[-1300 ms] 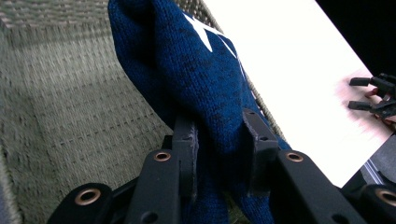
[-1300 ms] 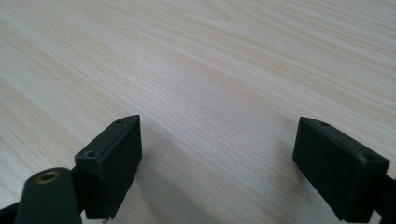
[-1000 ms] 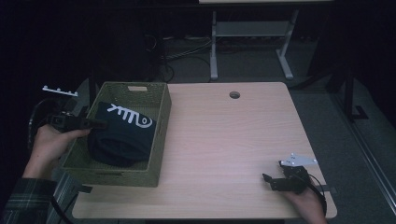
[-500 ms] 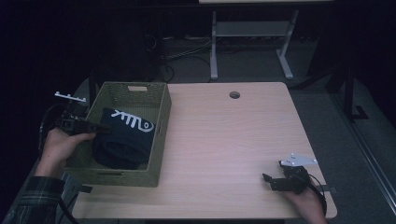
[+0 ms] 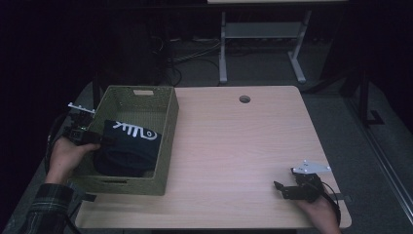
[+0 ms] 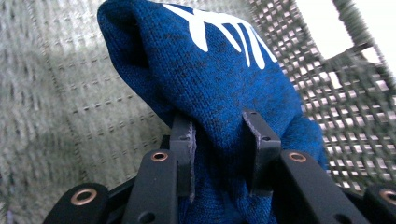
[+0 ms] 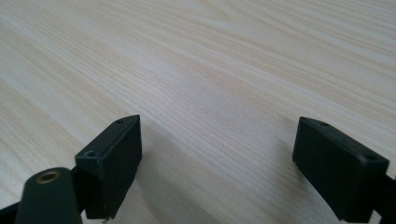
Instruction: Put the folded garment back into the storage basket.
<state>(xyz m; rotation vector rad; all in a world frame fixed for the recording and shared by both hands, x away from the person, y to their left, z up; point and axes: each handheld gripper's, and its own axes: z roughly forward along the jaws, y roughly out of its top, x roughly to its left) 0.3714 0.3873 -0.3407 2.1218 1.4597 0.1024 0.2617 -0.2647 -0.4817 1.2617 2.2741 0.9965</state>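
At the table's left edge, the left gripper (image 5: pixel 100 140) reaches over the near-left wall of the woven basket (image 5: pixel 168 126) and is clamped on the dark blue knit garment (image 5: pixel 127 148), which lies bunched inside the basket toward its left and near side. In the left gripper view the jaws stand close together with a thick fold of the blue garment (image 6: pixel 224 93) pinched between them, the cloth rising above the jaw tips against the basket's weave (image 6: pixel 60 93). The fabric is a flecked, deep blue knit bearing white lettering on its upper face; the letters are probably a logo, though too folded to read. Well apart from it, at the near-right corner of the wooden table (image 5: pixel 234 146), the right gripper (image 5: pixel 280 187) rests low with its jaws spread wide, holding nothing, bare tabletop (image 7: pixel 210 70) between them.
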